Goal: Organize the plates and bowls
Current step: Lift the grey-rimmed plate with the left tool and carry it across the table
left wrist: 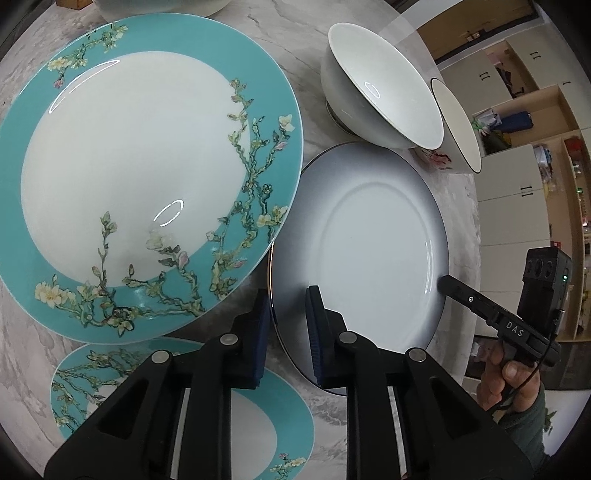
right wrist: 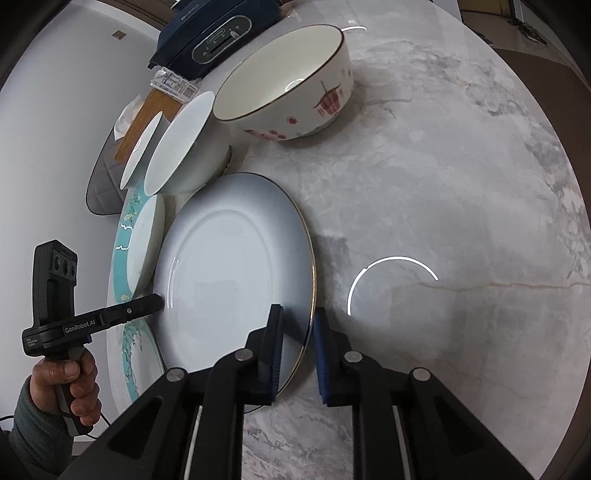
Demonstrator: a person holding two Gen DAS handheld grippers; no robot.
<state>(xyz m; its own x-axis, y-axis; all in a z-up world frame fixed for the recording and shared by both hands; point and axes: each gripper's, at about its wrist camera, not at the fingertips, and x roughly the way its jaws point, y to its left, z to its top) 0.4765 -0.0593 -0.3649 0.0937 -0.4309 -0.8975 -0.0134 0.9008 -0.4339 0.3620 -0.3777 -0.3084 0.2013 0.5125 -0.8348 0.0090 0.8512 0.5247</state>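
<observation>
- Grey-white plate (left wrist: pixel 369 251) is sitting flat on the marble table (right wrist: pixel 443 166), just beside the big teal floral plate (left wrist: pixel 147 177), w/ bowls behind it.
- I'm bracketing the plate from both sides: left gripper (left wrist: pixel 286 314) is straddling the rim on the teal-plate side, right gripper (right wrist: pixel 299 325) is straddling the opposite rim.
- Both are sitting at a narrow gap w/ the rim running between the blue pads; can't tell if pads are pinching yet or just flanking. Plate looks flat on the table, so not lifted imo.
- Step in hand, my guess: getting a two-sided grip on this plate to move or stack it.
- To do it well: I'm keeping both rims centred in the pads, closing evenly L+R, then lifting level so it doesn't tip or slide out. Glazed rim prob slippery, so firm squeeze before any lift.
- Watch-outs: left outer finger is sitting in the tight gap next to the teal plate's edge, so risk of knocking it. White bowl (left wrist: pixel 380 88) is near the plate's far edge; painted bowl (right wrist: pixel 288 81) is a bit further back.
- Smaller teal floral plate (left wrist: pixel 184 402) is lying under my left gripper, apart from the grey one.
- Background: dark appliance (right wrist: pixel 214 33) and a wooden block (right wrist: pixel 147 118) are sitting at the far table edge.
</observation>
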